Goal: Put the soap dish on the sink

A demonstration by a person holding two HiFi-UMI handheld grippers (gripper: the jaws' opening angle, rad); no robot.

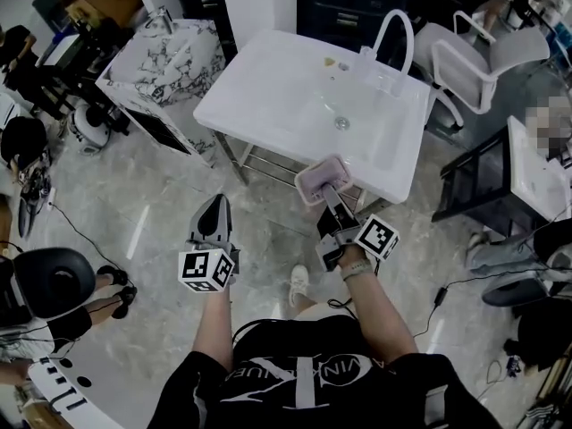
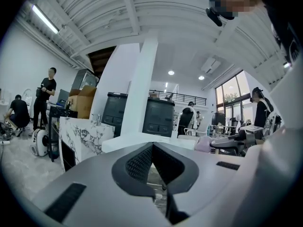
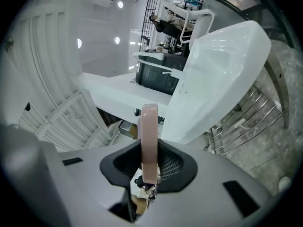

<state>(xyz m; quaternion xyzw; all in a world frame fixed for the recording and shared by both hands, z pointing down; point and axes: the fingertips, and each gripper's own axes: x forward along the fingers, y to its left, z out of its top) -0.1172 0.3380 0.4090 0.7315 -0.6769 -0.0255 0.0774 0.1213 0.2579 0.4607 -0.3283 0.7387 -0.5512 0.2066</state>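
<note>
Clamping the soap dish (image 1: pixel 323 177), right claw (image 1: pixel 329 189) hovers by sink (image 1: pixel 268 96) edge.

I wear a white-lettered black T-shirt (image 1: pixel 304 378) and white shoe (image 1: pixel 298 281); left hand-held gripper (image 1: pixel 214 201) and right hand-held gripper (image 1: pixel 330 191) are grey, with black-and-white marker cubes (image 1: pixel 207 269).
</note>
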